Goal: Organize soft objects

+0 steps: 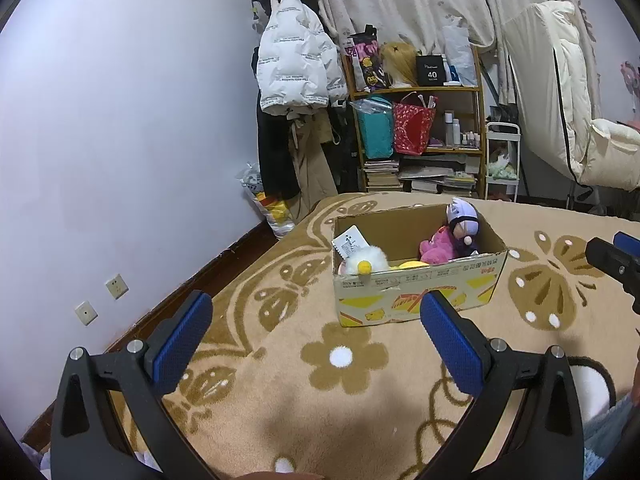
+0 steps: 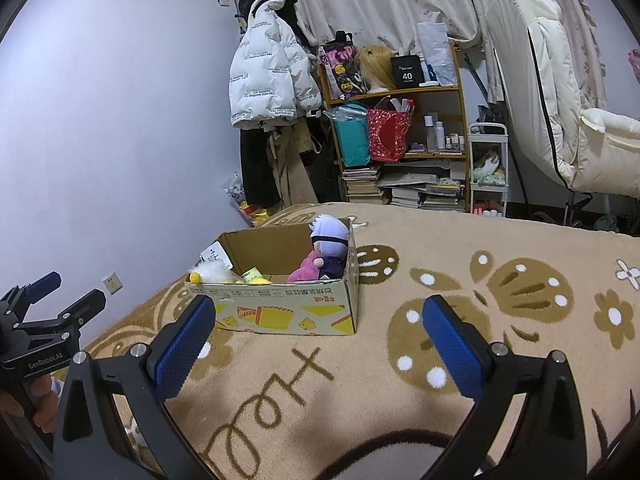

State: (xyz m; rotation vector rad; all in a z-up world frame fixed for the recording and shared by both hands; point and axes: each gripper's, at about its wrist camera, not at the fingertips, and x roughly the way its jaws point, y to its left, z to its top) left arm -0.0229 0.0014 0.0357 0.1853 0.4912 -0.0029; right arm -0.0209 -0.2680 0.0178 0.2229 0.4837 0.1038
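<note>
Both grippers hang over the blanket, and neither holds anything. The left gripper has its jaws spread wide, blue pads facing each other across bare blanket. The right gripper is just as wide apart, nothing between its pads. From the right wrist view, the left gripper also shows at the far left edge, a hand wrapped around its handle.

Ahead of both sits the box, open at the top, resting on the blanket. Inside it, at the right end, a purple-haired doll leans upright against the wall, and a pink plush touches it on its left. At the left end a white fluffy toy pokes over the near rim, a paper tag standing behind it. Something yellow lies low between them, mostly hidden.

Behind the bed stands a shelf, with a white jacket hanging to its left.
</note>
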